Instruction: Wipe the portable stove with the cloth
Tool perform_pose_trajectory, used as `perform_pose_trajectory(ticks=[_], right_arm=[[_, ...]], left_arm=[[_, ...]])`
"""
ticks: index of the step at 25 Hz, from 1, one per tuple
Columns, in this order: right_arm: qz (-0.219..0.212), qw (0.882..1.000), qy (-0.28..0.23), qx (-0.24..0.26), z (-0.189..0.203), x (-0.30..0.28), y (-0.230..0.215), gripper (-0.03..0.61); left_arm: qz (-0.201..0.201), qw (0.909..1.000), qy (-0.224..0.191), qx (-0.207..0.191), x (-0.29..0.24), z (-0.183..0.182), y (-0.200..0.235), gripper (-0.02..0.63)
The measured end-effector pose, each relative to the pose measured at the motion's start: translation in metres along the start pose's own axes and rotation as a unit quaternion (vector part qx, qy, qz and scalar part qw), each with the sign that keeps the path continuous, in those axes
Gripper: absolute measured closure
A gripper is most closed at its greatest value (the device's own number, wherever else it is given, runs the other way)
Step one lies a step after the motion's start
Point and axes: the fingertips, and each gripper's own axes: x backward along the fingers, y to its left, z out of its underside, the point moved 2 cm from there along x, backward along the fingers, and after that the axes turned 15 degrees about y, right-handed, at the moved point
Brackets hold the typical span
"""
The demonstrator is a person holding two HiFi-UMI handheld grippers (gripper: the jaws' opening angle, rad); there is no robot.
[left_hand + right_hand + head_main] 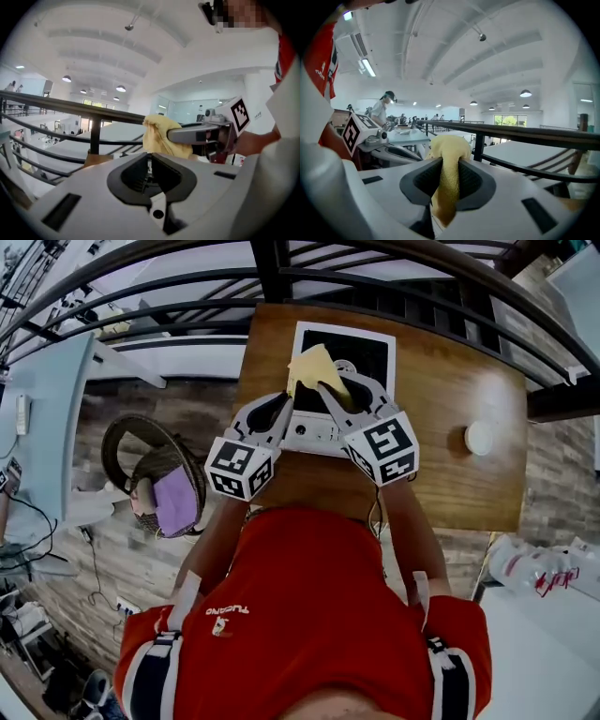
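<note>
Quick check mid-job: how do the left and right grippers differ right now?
The right gripper is clamped on the yellow cloth, which bunches up above its jaws. The left gripper has nothing between its jaws, which stand nearly together. In the head view the left gripper angles in from the left and the right gripper from the right, so their tips converge. Both are held side by side over the stove, near its front edge.
</note>
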Motion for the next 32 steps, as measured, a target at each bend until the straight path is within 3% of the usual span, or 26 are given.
perform_pose_trajectory(ticks=[6,10,16,32], right_arm=[[0.047,0.991,-0.097,-0.08,0.001,0.042,-0.017,0.489],[0.075,0.979,-0.153,-0.108,0.01,0.065,-0.017,0.489],[0.104,0.97,-0.179,-0.126,0.021,0.083,-0.017,0.489],[0.112,0.97,-0.179,-0.122,0.022,0.095,-0.023,0.491]], left_arm=[[-0.008,0.9951,-0.096,-0.024,0.015,-0.049,-0.011,0.601],[-0.008,0.9901,-0.131,-0.051,0.025,-0.063,-0.024,0.604],[0.012,0.9892,-0.137,-0.052,0.022,-0.068,-0.036,0.604],[0.023,0.9885,-0.141,-0.049,0.017,-0.073,-0.042,0.604]])
